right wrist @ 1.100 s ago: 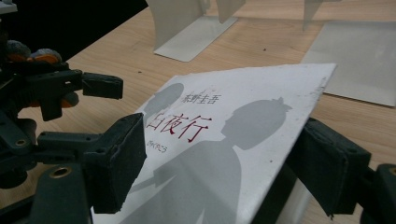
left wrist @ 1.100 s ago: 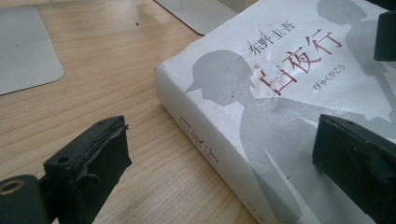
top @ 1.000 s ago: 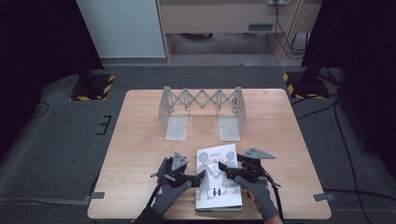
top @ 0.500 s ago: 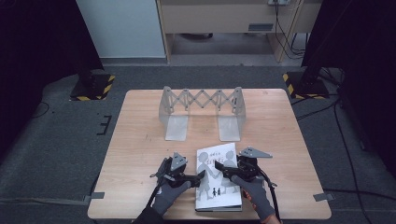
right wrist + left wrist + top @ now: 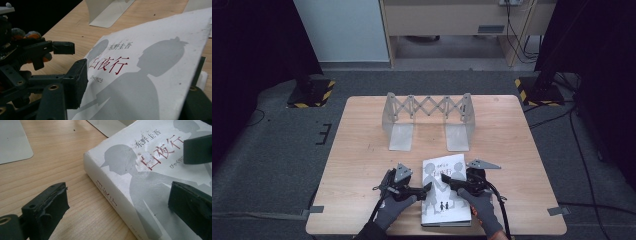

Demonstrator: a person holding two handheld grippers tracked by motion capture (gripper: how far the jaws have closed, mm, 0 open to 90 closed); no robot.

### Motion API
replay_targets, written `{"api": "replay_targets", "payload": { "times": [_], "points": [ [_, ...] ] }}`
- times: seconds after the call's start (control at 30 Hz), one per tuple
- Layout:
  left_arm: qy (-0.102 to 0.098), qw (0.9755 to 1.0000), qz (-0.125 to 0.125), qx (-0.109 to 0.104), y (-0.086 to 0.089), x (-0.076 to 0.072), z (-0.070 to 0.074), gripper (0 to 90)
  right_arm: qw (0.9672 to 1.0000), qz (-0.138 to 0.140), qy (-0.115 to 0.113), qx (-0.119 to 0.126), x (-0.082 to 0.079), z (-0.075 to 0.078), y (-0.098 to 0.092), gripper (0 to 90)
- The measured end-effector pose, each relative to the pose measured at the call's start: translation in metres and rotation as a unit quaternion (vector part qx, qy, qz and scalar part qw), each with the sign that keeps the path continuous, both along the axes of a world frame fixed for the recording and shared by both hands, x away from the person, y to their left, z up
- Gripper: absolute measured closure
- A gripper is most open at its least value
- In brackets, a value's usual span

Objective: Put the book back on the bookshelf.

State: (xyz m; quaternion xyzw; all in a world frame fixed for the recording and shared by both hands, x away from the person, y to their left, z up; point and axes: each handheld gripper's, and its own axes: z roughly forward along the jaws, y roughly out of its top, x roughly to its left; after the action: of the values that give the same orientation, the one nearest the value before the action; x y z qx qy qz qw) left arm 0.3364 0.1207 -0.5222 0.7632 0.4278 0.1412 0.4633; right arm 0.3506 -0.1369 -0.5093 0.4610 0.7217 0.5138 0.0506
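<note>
The right gripper (image 5: 450,180) reaches over the white book (image 5: 447,206) from its right side, its fingers (image 5: 75,82) half spread and just closing in; the cover (image 5: 150,75) lies lifted between them, though whether the pads press on it I cannot tell. The left gripper (image 5: 426,189) sits at the book's left edge, its fingers (image 5: 47,206) released and wide, one over bare worktop (image 5: 362,150) beside the spine (image 5: 110,197), the other above the cover. The book lies flat near the front edge of the worktop. Further back stands an expanding metal book rack (image 5: 428,119), well apart from both hands, with nothing in it
</note>
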Motion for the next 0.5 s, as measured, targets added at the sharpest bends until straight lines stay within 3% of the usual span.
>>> {"api": "replay_targets", "payload": {
  "times": [0.17, 0.3, 0.5],
  "points": [
    [0.004, 1.0, -0.001, -0.005, 0.0007, -0.0001, 0.0003, 3.2, 0.9997, -0.007, 0.013, 0.022, 0.0024, 0.0015, -0.0039, 50.4],
    [0.006, 0.9999, -0.003, -0.011, 0.0011, -0.0003, 0.0004, 5.3, 0.9992, -0.012, 0.03, 0.025, 0.0042, 0.0022, -0.006, 55.6],
    [0.01, 0.9997, -0.007, -0.021, 0.0016, 0.0, 0.0011, 8.1, 0.9992, -0.014, 0.026, 0.027, 0.0036, 0.005, -0.0065, 60.1]
  ]
}}
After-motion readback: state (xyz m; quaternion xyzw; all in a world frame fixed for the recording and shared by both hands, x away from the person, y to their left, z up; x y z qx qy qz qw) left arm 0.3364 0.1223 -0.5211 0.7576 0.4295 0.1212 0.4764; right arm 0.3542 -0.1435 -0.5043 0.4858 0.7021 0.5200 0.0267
